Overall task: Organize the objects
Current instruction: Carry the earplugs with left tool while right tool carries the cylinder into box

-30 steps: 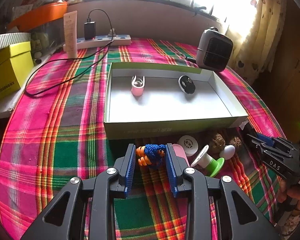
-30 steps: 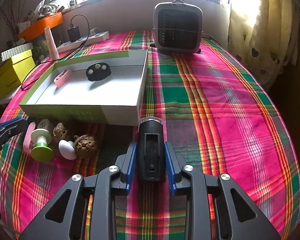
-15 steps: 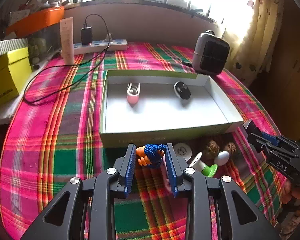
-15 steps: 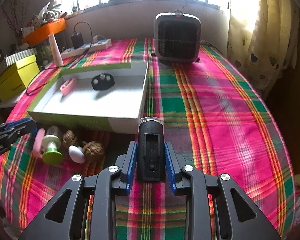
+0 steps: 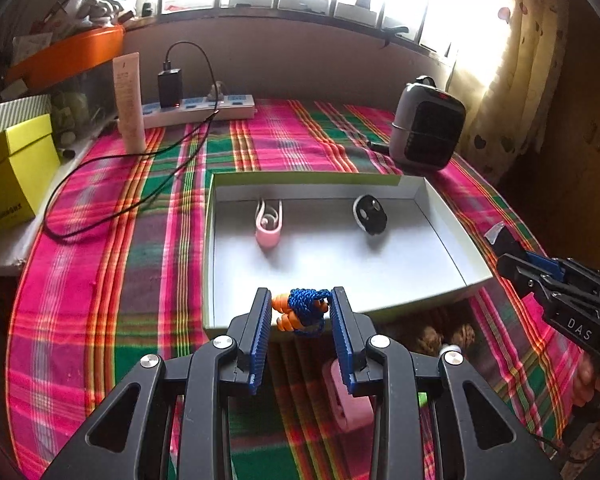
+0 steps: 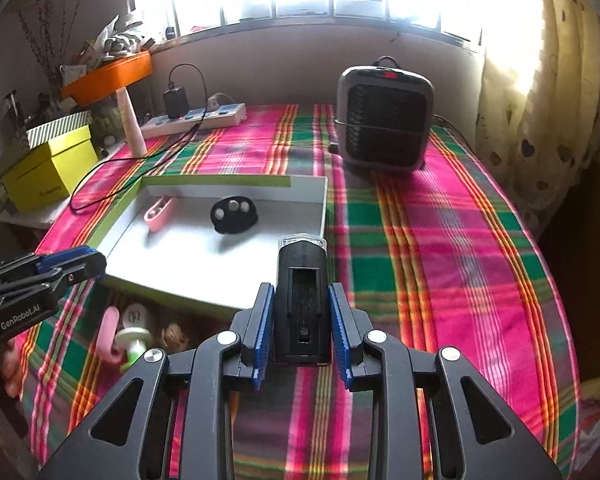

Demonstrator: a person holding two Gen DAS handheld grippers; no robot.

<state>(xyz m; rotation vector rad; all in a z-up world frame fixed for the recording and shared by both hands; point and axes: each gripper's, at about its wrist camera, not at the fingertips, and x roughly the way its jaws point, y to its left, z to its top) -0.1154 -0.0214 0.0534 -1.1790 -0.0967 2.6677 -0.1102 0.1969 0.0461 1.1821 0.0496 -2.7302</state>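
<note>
My left gripper (image 5: 300, 308) is shut on orange earplugs with a blue cord (image 5: 300, 310), held above the near edge of the white-lined green tray (image 5: 452, 248). The tray holds a pink clip (image 5: 268, 226) and a black oval piece (image 5: 370, 214). My right gripper (image 6: 300, 312) is shut on a black rectangular light (image 6: 301, 300), held above the tray's near right corner (image 6: 320, 216). Each gripper shows in the other's view: the right one (image 5: 540, 276), the left one (image 6: 56, 268).
In front of the tray lie a pink piece (image 6: 109, 334), a white and green spool (image 6: 134, 342) and walnuts (image 6: 174, 334). A grey heater (image 6: 384, 120) stands at the back right. A power strip with cable (image 5: 200, 108), a tube (image 5: 130, 104) and a yellow box (image 5: 12, 176) are at the left.
Both grippers have risen and moved forward toward the tray with their objects still held. The loose items in front of the tray now lie lower and partly hidden behind the fingers.
</note>
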